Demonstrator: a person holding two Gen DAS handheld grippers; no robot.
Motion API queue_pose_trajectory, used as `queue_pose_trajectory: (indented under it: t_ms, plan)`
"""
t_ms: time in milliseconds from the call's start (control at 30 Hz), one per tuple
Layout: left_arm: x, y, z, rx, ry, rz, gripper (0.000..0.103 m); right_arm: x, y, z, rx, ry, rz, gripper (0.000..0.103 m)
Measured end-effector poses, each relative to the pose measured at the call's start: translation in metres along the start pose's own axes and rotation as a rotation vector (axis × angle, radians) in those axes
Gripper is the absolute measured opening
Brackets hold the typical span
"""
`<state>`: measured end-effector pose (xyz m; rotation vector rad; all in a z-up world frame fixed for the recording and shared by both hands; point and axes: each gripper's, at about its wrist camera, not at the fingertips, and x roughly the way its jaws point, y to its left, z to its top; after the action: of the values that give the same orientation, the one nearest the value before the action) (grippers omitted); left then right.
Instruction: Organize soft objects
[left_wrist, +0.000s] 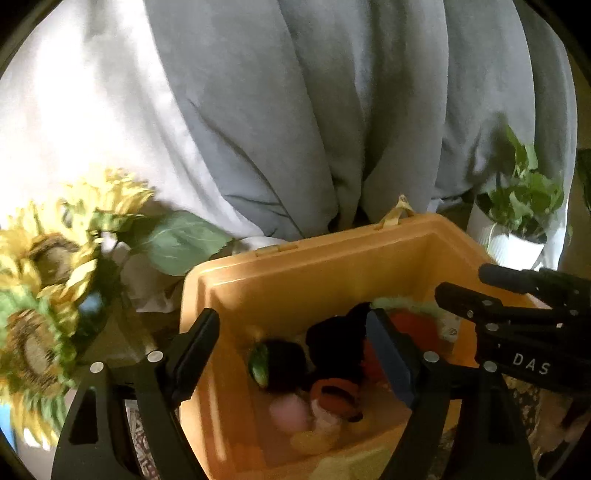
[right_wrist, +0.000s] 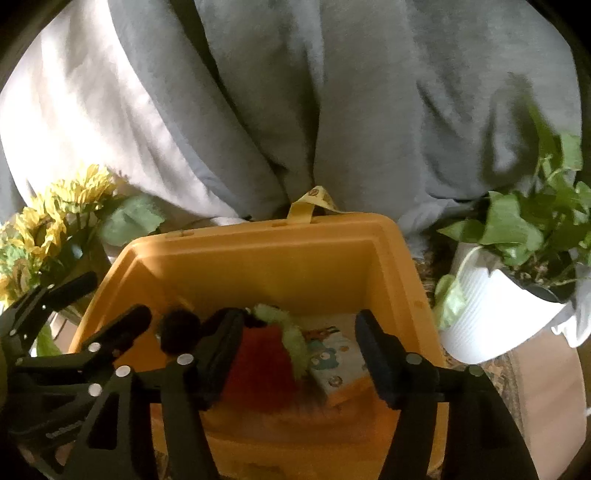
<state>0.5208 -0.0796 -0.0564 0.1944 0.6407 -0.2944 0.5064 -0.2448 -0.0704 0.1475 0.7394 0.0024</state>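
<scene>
Bin (left_wrist: 369, 251), orange plastic, sits in front of grey curtain (left_wrist: 295, 110), sunflowers (left_wrist: 44, 266) to its left, potted plant (right_wrist: 517, 266) in white pot to its right. Soft toys piled inside bin.

Left gripper (left_wrist: 295, 354) hovers over bin's left half, jaws spread wide, nothing between them in contact. Its left finger hangs over the bin's left wall, right finger over the pile. Between the jaws and below them: black plush (left_wrist: 340, 343), dark toy with green patch (left_wrist: 273, 363), pink soft piece (left_wrist: 290, 411), orange-and-black ring-shaped toy (left_wrist: 334, 397). All lie on the bin floor, apart from the fingers; blur hides finer detail.

Right gripper (right_wrist: 299, 354) hovers over the bin's right half, jaws also wide apart and empty. Red plush (right_wrist: 258, 365) with fuzzy green trim (right_wrist: 291, 339) lies just beside its left finger, partly under it; cannot tell if touching. Printed cloth (right_wrist: 332, 358) with cartoon figures lies between the jaws on the bin floor, nearer the right finger, not gripped.

In the left view, the right gripper's fingers cross in from the right edge over the bin rim. In the right view, the left gripper shows at lower left beside the black plush.
</scene>
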Motion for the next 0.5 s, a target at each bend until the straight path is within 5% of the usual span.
queue_pose_trajectory:
  t_ms: [333,500]
  plan:
    - [-0.076,0.006,-0.012,-0.089,-0.069,0.081,0.089,-0.064,0.011,-0.010,0.001,-0.086,-0.020,0.065]
    - [-0.125,0.007,-0.024,-0.102,-0.134,0.143,0.093,-0.104,0.023,-0.021,-0.013,-0.134,-0.013,0.075]
